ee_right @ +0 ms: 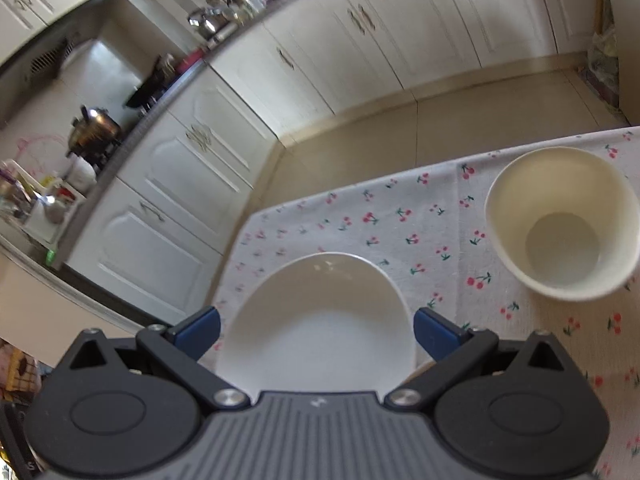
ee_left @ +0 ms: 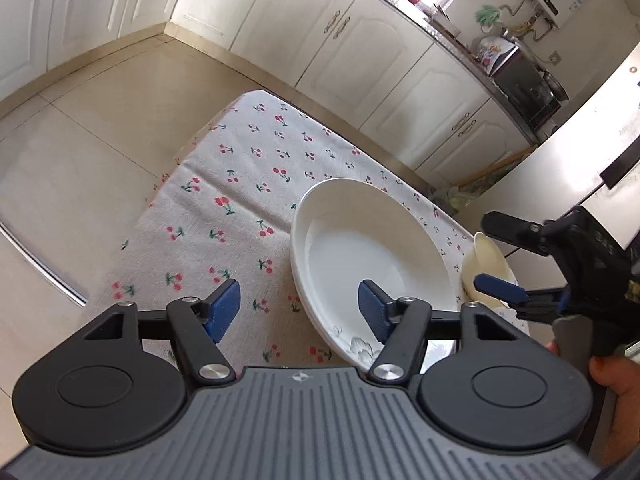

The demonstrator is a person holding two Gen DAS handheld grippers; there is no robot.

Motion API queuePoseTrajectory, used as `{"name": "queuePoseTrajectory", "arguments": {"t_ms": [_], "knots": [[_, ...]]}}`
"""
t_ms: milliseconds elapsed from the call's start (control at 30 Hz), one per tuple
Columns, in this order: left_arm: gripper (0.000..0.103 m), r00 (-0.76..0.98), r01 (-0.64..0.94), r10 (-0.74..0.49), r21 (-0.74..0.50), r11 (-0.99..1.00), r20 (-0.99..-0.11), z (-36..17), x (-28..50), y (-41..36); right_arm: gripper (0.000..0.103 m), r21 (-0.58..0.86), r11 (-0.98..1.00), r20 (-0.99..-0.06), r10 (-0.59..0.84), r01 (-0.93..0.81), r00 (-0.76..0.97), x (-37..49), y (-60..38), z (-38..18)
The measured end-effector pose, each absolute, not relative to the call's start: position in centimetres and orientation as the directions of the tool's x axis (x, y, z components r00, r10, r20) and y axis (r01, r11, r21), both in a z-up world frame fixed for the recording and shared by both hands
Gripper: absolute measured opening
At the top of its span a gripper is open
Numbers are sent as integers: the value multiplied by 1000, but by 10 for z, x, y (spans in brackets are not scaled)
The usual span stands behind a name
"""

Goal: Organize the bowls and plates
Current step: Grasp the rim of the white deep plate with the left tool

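Plates under left gripper jaws (agape); bowl beside.

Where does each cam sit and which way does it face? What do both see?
Left wrist: on the left gripper, angled down over the cherry-print tablecloth; jaws open, its right pad over the white plate stack; the right gripper and a hand show at right.
Right wrist: on the right gripper, angled down at the plate stack; jaws open, nothing held; cream bowl at right.
Shared: plate stack, cream bowl, tablecloth, cabinets.
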State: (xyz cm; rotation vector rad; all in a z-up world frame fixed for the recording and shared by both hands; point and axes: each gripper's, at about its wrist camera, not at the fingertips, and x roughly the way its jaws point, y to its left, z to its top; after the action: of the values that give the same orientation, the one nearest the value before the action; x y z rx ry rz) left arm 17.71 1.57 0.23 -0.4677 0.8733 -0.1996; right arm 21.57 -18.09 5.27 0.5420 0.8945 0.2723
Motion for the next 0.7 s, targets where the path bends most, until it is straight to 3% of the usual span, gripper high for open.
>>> {"name": "queuePoseTrajectory", "arguments": {"t_ms": [200,400,700], "knots": [[63,598,0,-387,-482,876,-703,-10,196,9,102,554,832,-710,457,25,536,234,-182,37],[52,584,18,-423,-510,860,-692,-16,196,4,103,601,799,-695,512,18,505,241,-183,34],[53,598,-35,-404,-527,849,-692,-14,192,-2,103,601,799,-696,507,25,509,232,-177,45]]}}
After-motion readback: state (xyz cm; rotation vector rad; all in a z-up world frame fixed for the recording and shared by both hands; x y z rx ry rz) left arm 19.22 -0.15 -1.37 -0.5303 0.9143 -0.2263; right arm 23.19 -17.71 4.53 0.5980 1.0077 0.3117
